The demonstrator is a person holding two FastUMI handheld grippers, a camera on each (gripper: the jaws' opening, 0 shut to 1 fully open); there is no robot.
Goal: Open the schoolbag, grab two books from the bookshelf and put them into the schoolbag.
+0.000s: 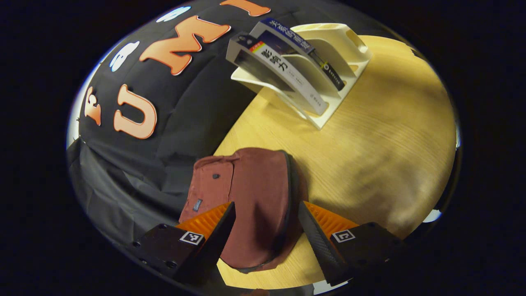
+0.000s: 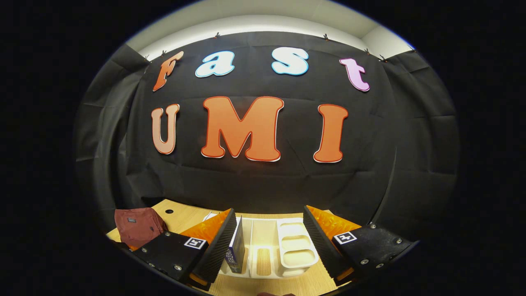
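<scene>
The left hand-held gripper hangs with its fingers spread wide above the closed maroon schoolbag, which lies on the near part of the desk. Far behind it, two books lean in a white bookshelf.

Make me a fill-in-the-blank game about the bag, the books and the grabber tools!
1. The schoolbag lying on the wooden table is dark ____ in colour.
2. The white bookshelf holds ____ books.
3. The left tool has its two fingers spread ____ above the schoolbag.
4. The ridged pads on the right tool are coloured ____.

Missing words: red; two; open; orange
</scene>
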